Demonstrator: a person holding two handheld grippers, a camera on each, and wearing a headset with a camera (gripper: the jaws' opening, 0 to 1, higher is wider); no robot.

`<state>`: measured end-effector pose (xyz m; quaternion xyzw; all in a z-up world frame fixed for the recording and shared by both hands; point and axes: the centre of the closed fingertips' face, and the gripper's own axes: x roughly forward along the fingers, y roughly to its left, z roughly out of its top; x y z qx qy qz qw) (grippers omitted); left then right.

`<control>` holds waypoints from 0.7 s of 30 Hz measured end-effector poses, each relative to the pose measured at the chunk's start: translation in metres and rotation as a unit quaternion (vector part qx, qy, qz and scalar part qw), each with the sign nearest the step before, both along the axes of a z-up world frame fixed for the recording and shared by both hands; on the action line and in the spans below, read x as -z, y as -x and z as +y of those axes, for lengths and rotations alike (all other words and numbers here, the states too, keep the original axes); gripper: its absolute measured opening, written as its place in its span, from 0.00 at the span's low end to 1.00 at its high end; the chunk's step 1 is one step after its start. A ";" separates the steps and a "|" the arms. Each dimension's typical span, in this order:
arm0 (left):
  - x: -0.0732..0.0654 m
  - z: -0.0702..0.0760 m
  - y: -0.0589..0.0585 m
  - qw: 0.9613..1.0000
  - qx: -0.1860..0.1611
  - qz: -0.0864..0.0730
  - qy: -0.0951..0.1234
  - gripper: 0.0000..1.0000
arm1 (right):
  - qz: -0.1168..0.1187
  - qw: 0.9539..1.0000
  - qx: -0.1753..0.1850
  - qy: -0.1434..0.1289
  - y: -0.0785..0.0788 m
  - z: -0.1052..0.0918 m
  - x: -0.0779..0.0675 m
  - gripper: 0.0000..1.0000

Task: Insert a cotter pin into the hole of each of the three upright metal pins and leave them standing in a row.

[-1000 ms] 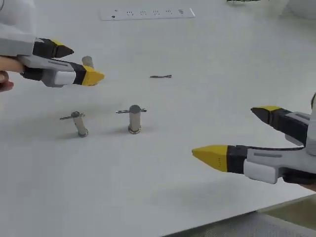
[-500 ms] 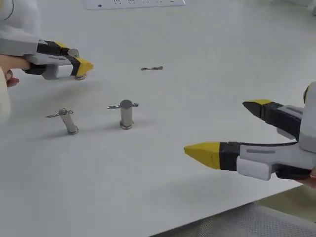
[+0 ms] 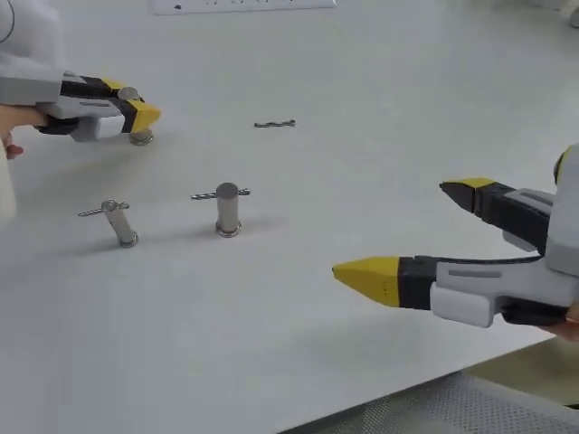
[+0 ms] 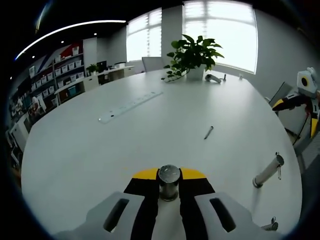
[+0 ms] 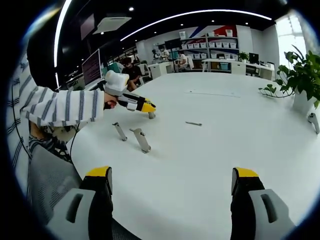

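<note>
My left tongs (image 3: 134,102) are at the far left of the table (image 3: 362,108). They are clenched on the held pin (image 3: 140,136). In the left gripper view the left tongs (image 4: 169,176) squeeze the held pin (image 4: 169,183) from both sides, and I see its round top. It stands upright. I cannot tell if its foot sits on the table or just above it.

My right tongs (image 3: 389,229) hang over the near right side of the table. They are spread wide and hold nothing. In the right gripper view the right tongs (image 5: 172,174) point across the table at the pins.

The middle pin (image 3: 226,213) stands upright on the table, nearer to me than the held pin. A cotter pin (image 3: 220,193) goes through its top. The left pin (image 3: 121,226) is just to its left and looks to lean left. A second cotter pin (image 3: 99,211) goes through its top.

The loose cotter pin (image 3: 274,124) lies flat on the table, far from me and to the right of the held pin.

A power strip (image 3: 244,5) lies at the far edge. Its marks are too small to read.
</note>
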<state>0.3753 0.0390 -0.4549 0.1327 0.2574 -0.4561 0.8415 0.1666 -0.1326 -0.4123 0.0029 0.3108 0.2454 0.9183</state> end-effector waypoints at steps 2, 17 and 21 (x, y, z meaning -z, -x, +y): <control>-0.001 -0.001 0.002 1.000 0.005 -0.005 -0.003 0.10 | 0.000 1.000 -0.001 0.000 0.000 0.001 0.000 0.98; -0.014 0.006 0.008 1.000 -0.020 -0.005 0.003 0.10 | -0.005 1.000 -0.004 -0.006 -0.002 0.003 -0.002 0.97; -0.027 0.009 0.015 1.000 -0.019 -0.002 0.005 0.10 | -0.008 1.000 -0.005 -0.009 -0.002 0.004 -0.004 0.96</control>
